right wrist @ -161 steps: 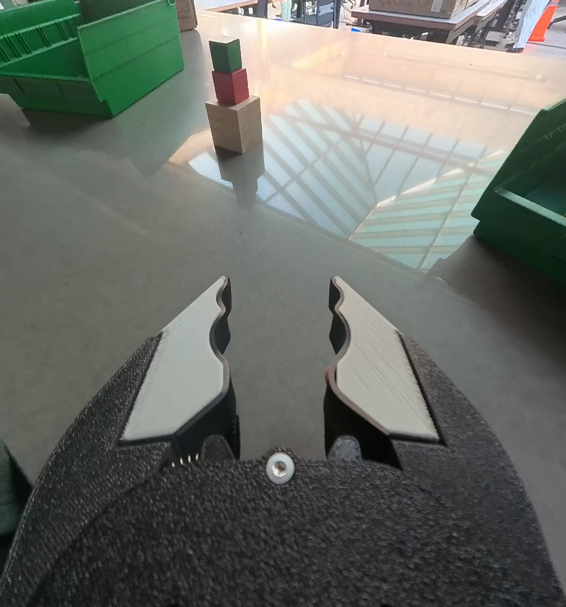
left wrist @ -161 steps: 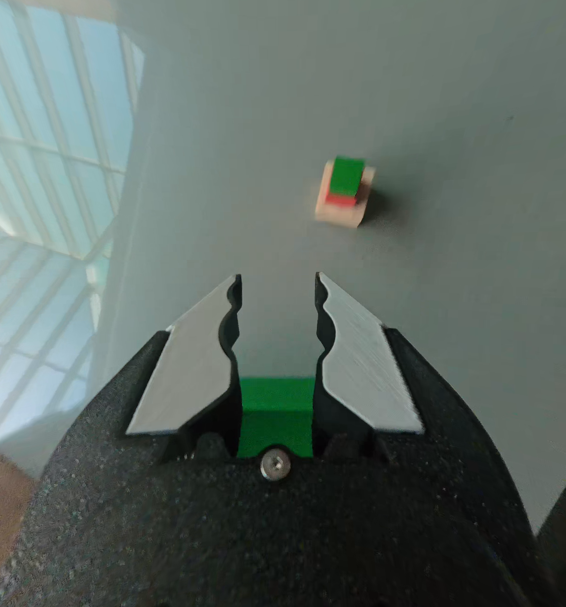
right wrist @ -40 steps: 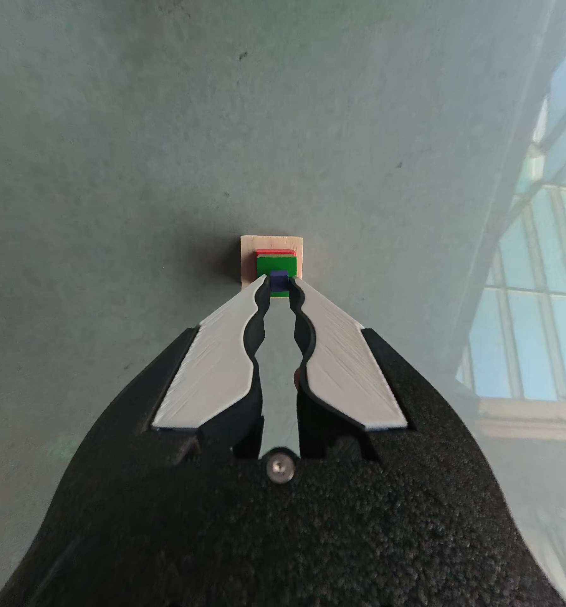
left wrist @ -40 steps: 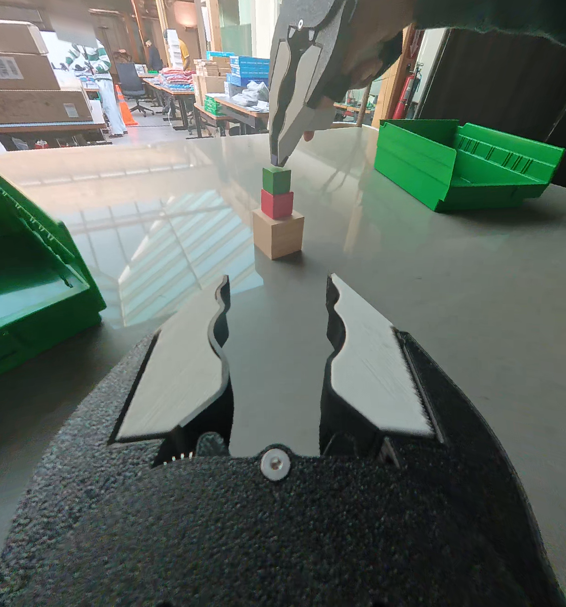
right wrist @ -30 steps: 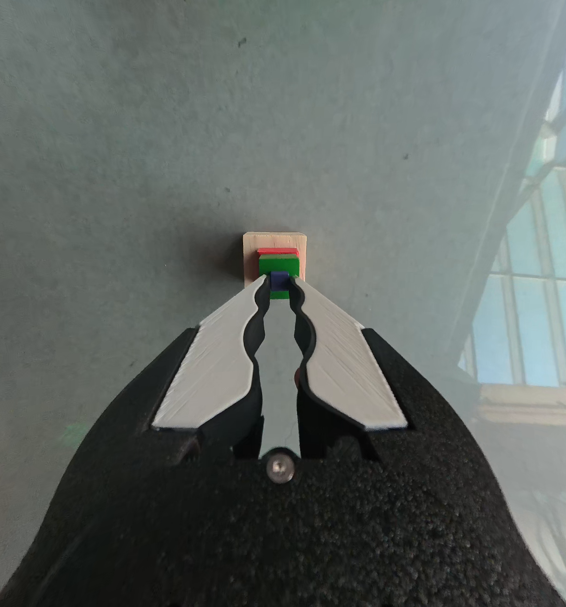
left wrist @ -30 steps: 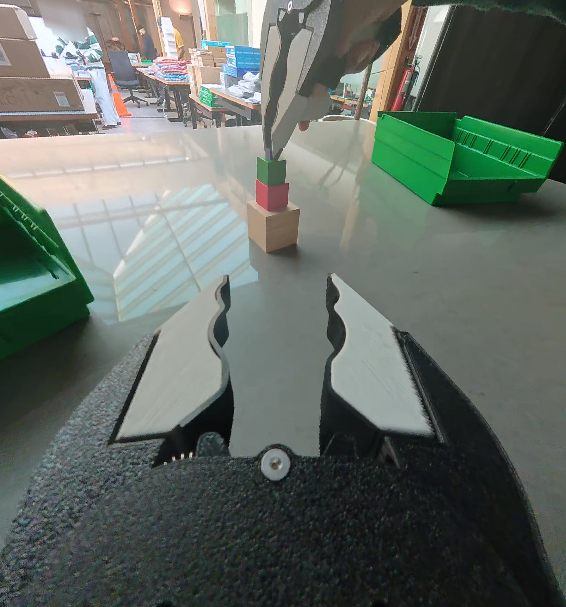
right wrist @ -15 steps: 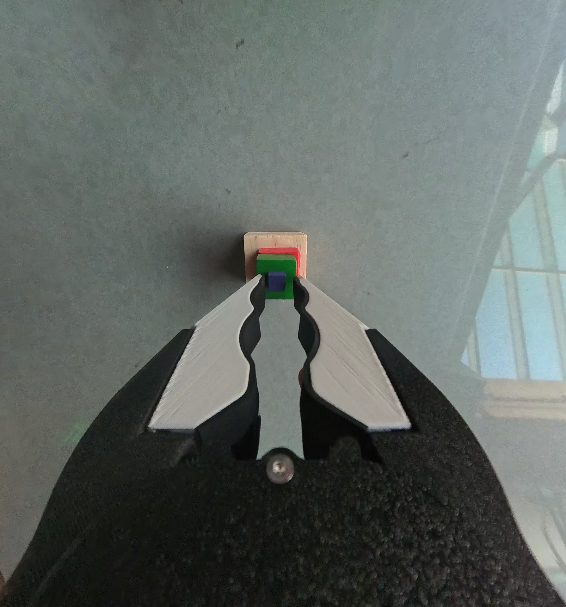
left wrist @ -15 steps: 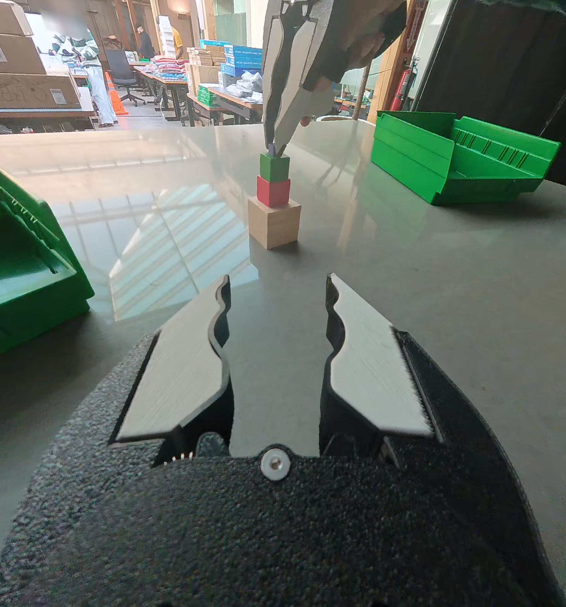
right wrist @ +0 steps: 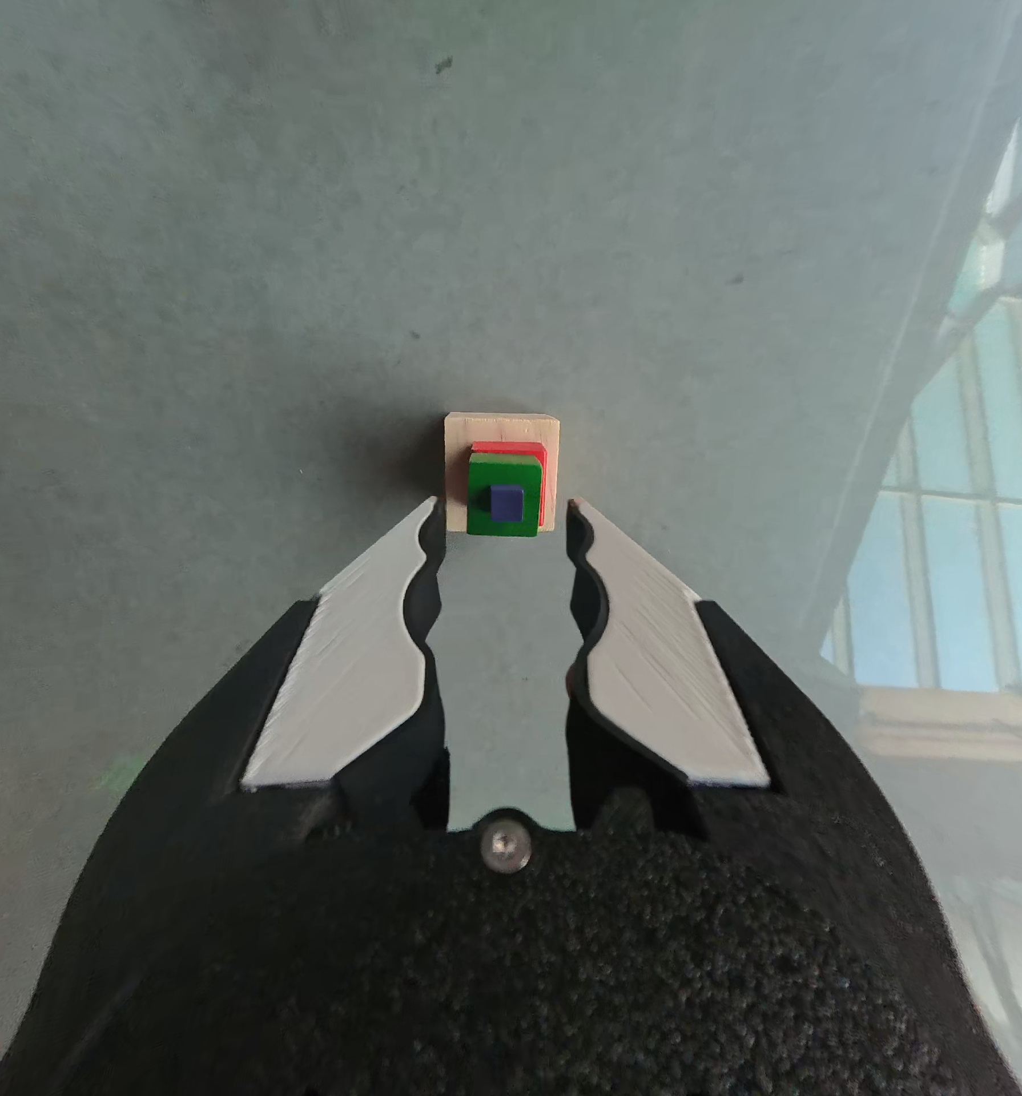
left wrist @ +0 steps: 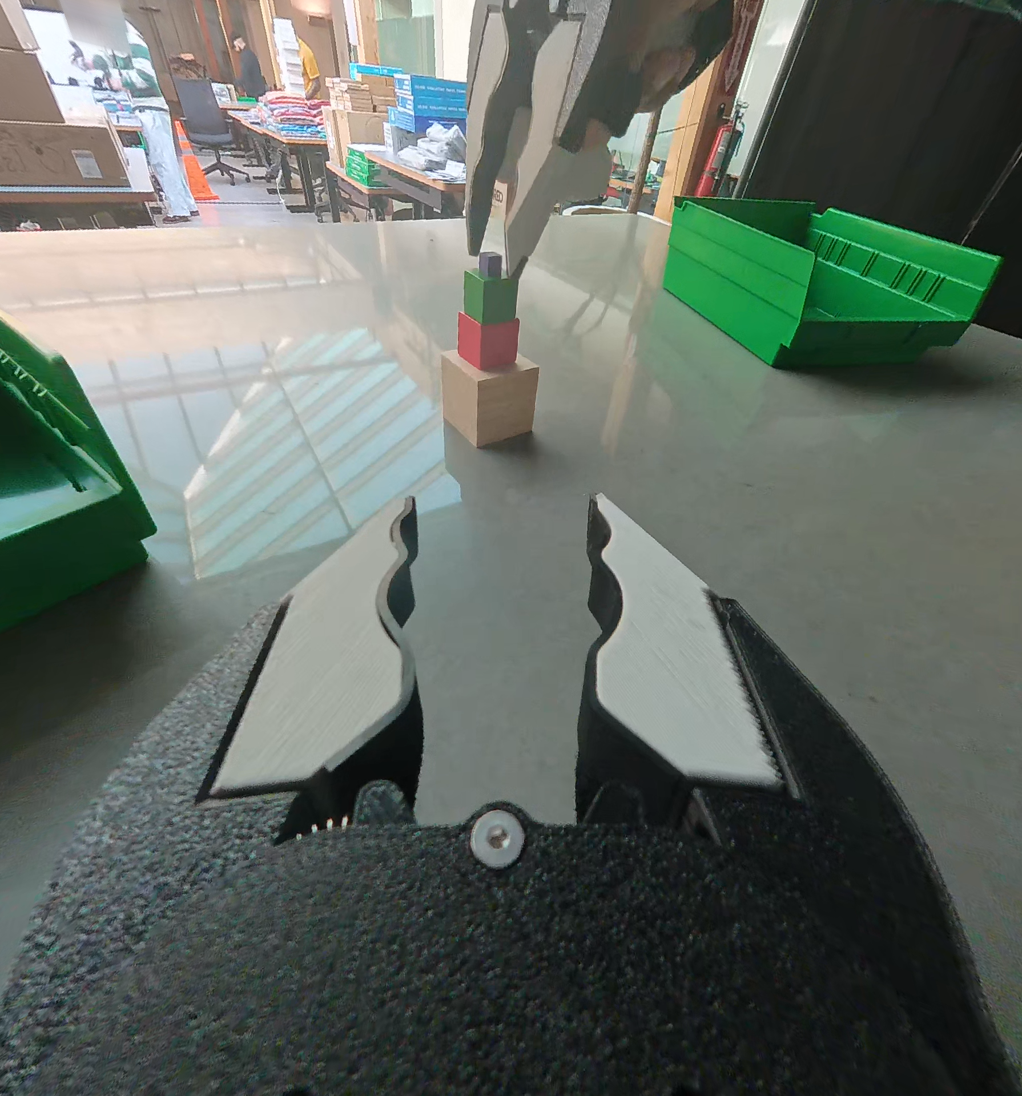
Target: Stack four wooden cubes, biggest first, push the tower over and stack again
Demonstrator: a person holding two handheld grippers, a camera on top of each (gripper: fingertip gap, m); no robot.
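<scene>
- Stack of 4 cubes mid-worktop, well clear of every edge: small blue cube (right wrist: pixel 507 503) on green cube (right wrist: pixel 504 497), on red cube (left wrist: pixel 488 340), on wooden cube (left wrist: pixel 491 396) at the bottom.
- Sits a little off-centre on the green top in the overhead view; red and green also offset toward 1 side of the wood.
- Right gripper (right wrist: pixel 501 503) directly above the stack, pointing straight down, jaws parted wider than the green cube, gripping nothing; 1 fingertip (left wrist: pixel 519 261) looks very close to the green cube's top edge, contact not certain.
- Judged best handling: lift straight up, no sideways drift, jaws kept wide so neither tip clips the blue or green cube; a light nudge likely topples the tower.
- Left gripper (left wrist: pixel 501 519) low over the worktop (left wrist: pixel 793 504), near side of the stack, well apart from it, jaws wide, nothing between them.
- Green bin (left wrist: pixel 817 284) toward the far right edge: visible interior shows nothing in it.
- Second green bin (left wrist: pixel 40 474) at the left edge, tilted: visible part shows nothing, rest cut off.
</scene>
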